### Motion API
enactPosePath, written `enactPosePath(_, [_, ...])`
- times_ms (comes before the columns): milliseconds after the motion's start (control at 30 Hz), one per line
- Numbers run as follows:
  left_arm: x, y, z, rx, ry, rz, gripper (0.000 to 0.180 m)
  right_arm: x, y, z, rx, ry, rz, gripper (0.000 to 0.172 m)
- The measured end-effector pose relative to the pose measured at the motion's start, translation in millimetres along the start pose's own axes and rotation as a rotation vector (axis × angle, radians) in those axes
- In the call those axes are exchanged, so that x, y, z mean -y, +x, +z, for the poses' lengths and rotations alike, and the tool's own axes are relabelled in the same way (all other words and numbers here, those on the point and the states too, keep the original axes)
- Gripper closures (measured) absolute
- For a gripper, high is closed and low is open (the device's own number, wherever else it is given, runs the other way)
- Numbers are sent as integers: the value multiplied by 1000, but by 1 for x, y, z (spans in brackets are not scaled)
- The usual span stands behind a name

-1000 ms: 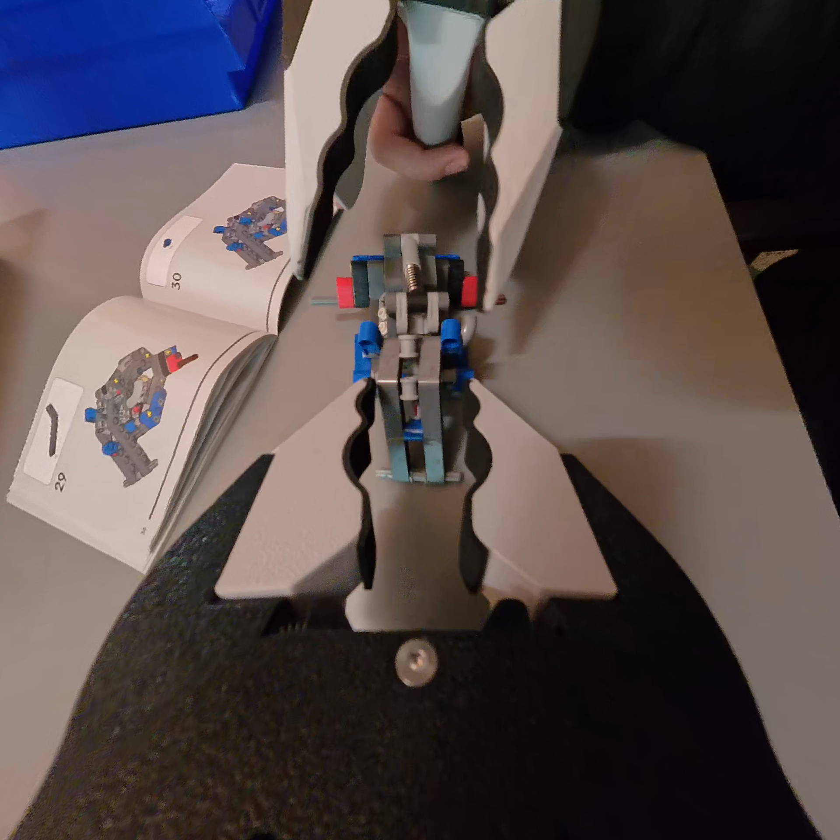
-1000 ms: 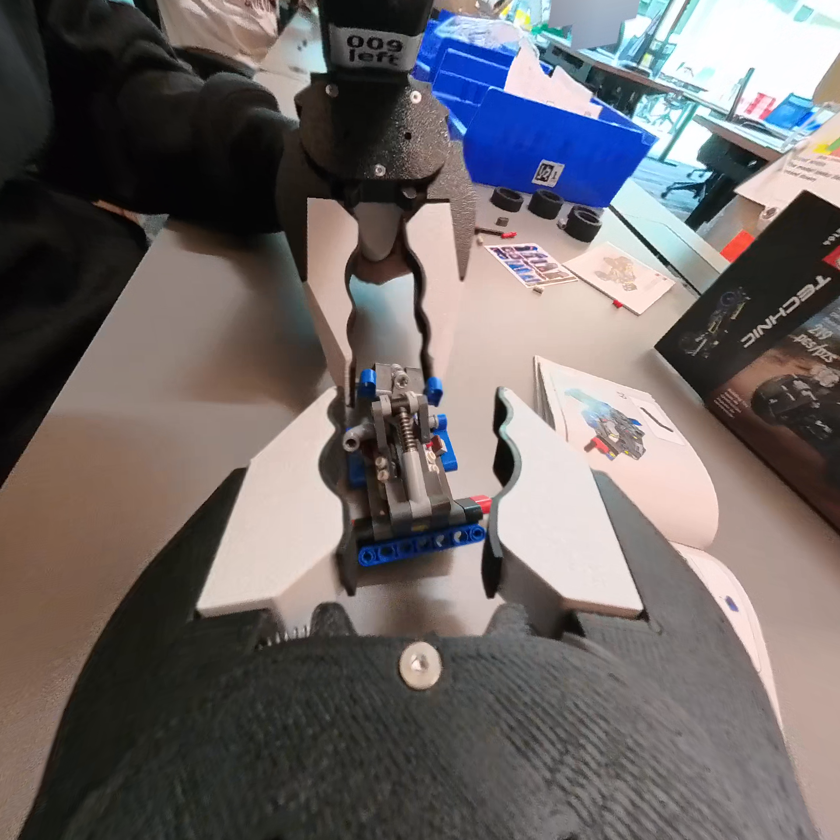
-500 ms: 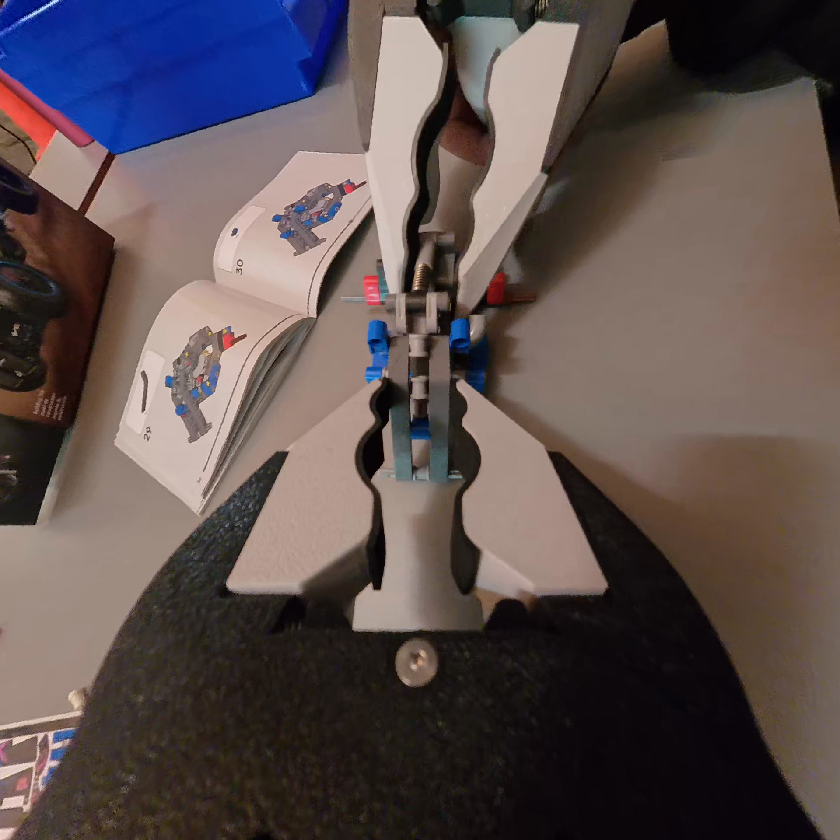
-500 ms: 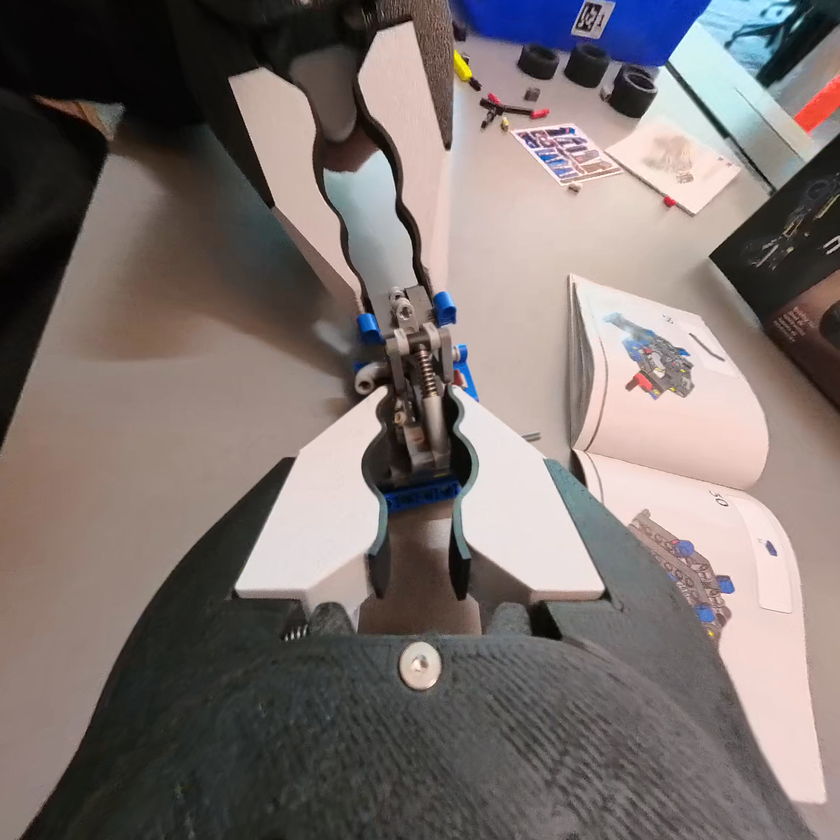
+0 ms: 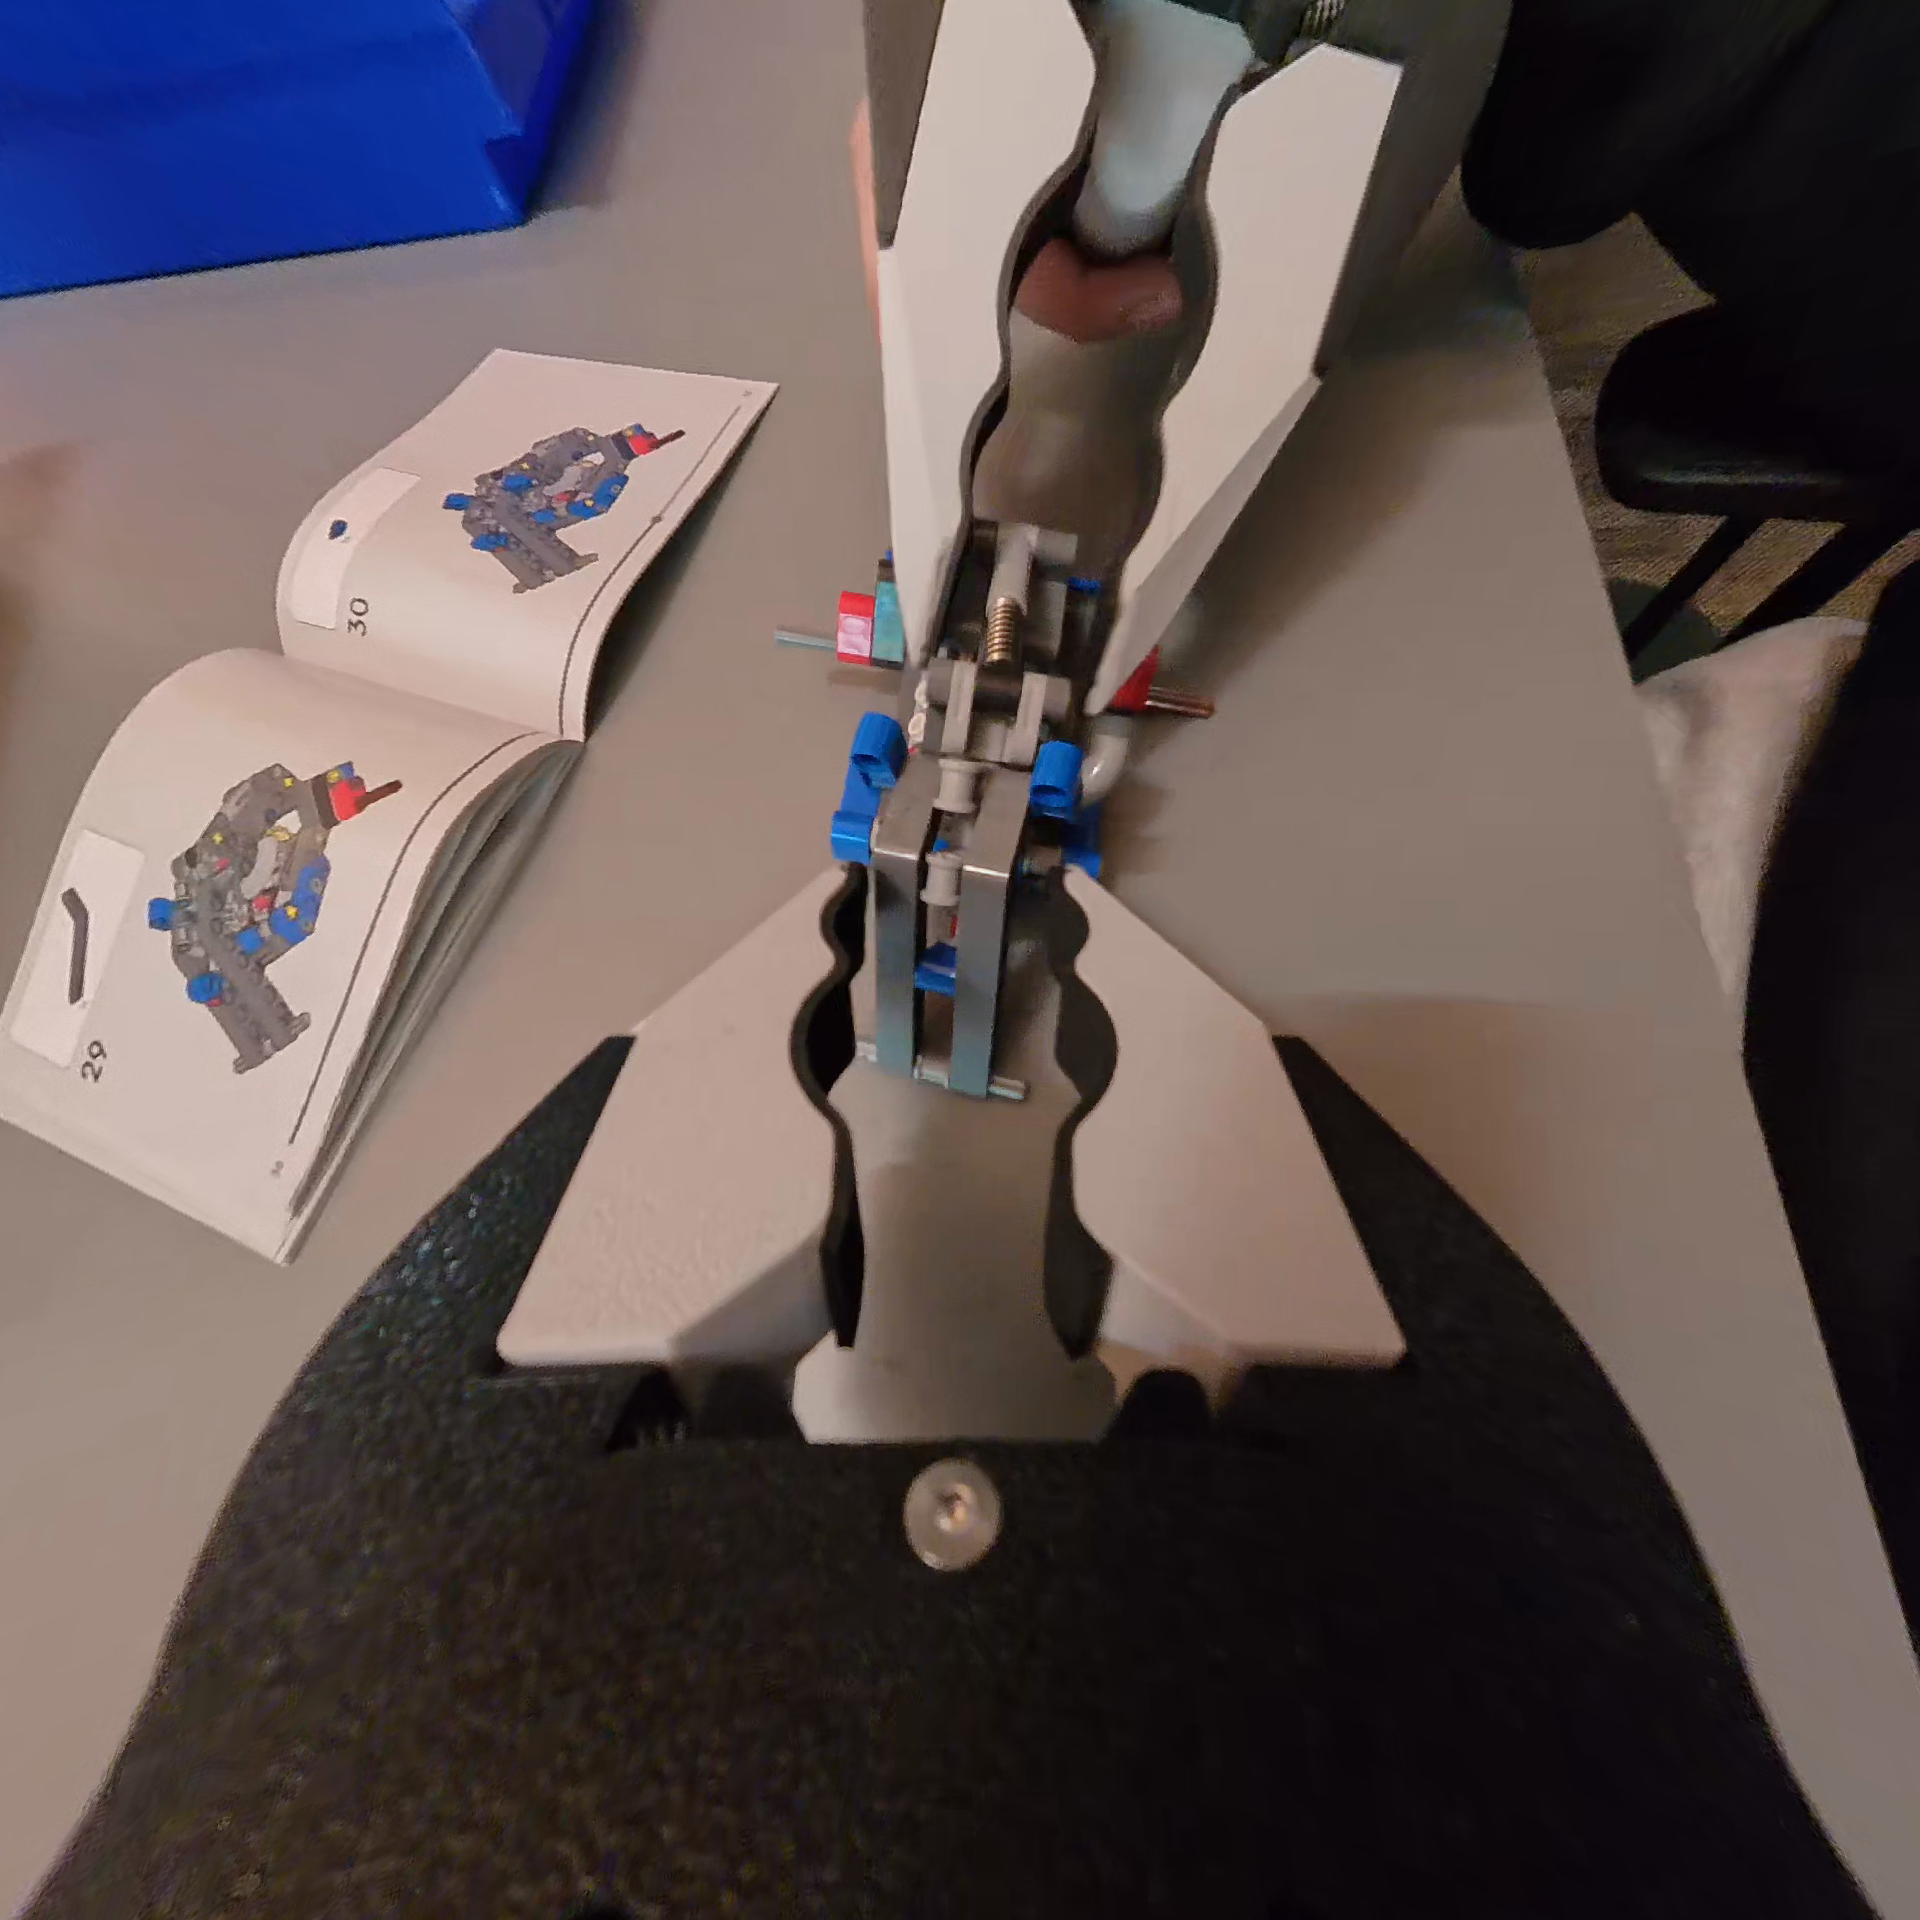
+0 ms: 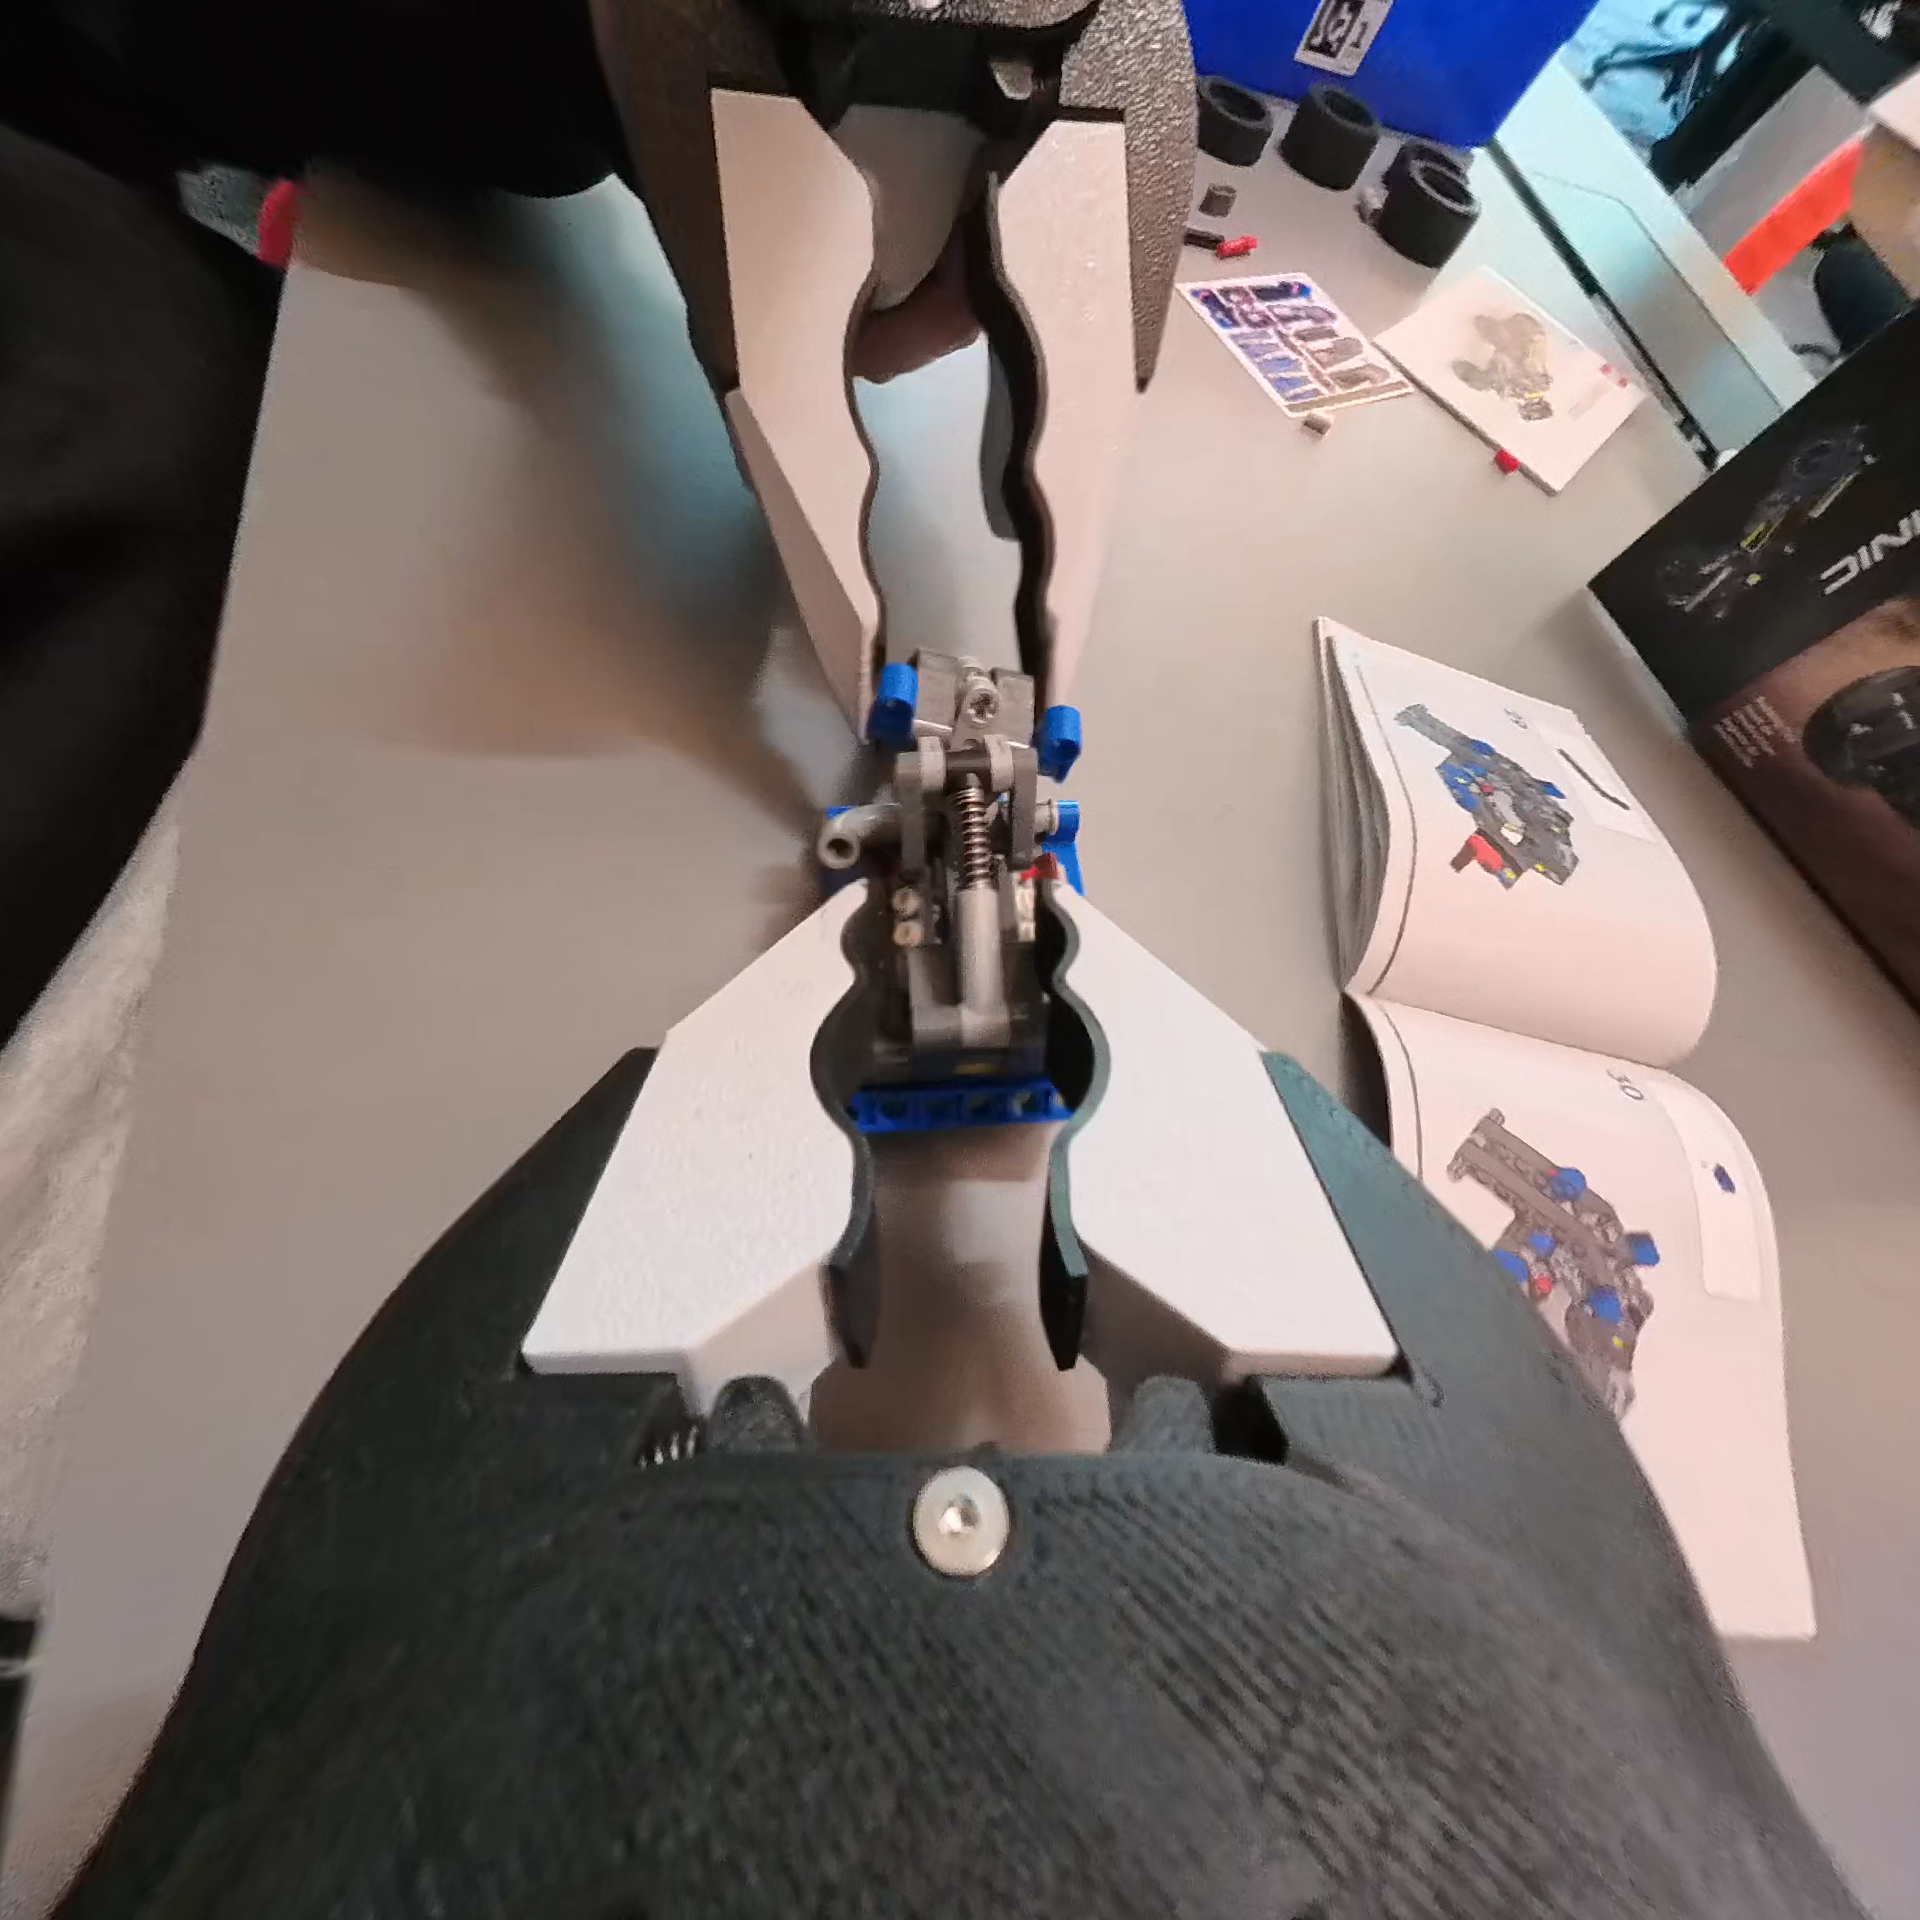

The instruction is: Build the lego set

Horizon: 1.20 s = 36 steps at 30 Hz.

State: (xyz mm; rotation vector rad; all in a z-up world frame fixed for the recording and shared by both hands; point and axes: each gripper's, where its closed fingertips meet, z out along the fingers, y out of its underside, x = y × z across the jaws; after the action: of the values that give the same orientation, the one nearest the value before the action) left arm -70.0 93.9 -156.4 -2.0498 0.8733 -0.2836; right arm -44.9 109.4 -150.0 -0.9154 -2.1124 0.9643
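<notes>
The brick model (image 5: 966, 727), a narrow grey and blue assembly with a coil spring along its spine, sits between the two grippers over the grey table (image 5: 1351, 883). It is nearer the table edge where the person's dark sleeve comes in than the far edge with the blue bin (image 5: 260, 125). Its long axis runs straight along the line joining the two tools, which meet it head-on from opposite ends, so neither is nearer than the other. The left gripper (image 5: 961, 883) is narrowed around the end with the two grey upright beams. Its fingertips (image 5: 847, 904) seem to bear on the blue parts at either side, though the scalloped pad further back stands clear of the beams. The right gripper (image 6: 956, 914) is closed on the opposite end, its pads against the dark body just above the blue cross beam, with the spring pointing away from it. From the left wrist view its fingers flank the spring end, and a red part and a thin axle stick out sideways beyond them. An open instruction booklet (image 5: 416, 727) lies flat beside the model, apart from it, towards the blue bin.
</notes>
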Motion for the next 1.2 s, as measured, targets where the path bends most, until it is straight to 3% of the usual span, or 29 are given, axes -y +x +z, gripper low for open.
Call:
enactPosePath(67, [7,0,-9,-11,28,10,143,1,-3,-15,-2,-11,23,140])
enactPosePath(133, [19,-6,-25,1,80,21,143,-4,7,-38,-75,-37,57,146])
enactPosePath(200, [26,-19,-38,8,97,31,145,-25,34,-58,-225,-115,85,144])
enactPosePath(300, [24,-54,-44,60,26,59,147,-67,83,-70,-453,-270,96,125])
enactPosePath(400, [15,-79,-34,34,-74,64,147,-92,91,-59,-384,-382,89,123])
enactPosePath(467, [11,-90,-23,4,-112,68,146,-96,98,-56,-350,-392,104,129])
enactPosePath(533, [15,-94,-11,-34,-108,78,147,-98,105,-55,-330,-395,126,125])
enactPosePath(600, [21,-90,2,-104,-99,92,147,-99,103,-52,-273,-380,171,130])
enactPosePath(800, [38,-93,38,-161,-126,175,146,-95,89,-40,-156,-280,240,171])
enactPosePath(1067, [33,-100,81,-135,-317,343,145,-85,84,-28,-162,-197,203,172])
enactPosePath(1167, [24,-94,84,-149,-371,396,153,-85,84,-28,-164,-198,211,172])
enactPosePath(1200, [25,-91,84,-146,-363,419,169,-85,84,-28,-166,-199,208,172])
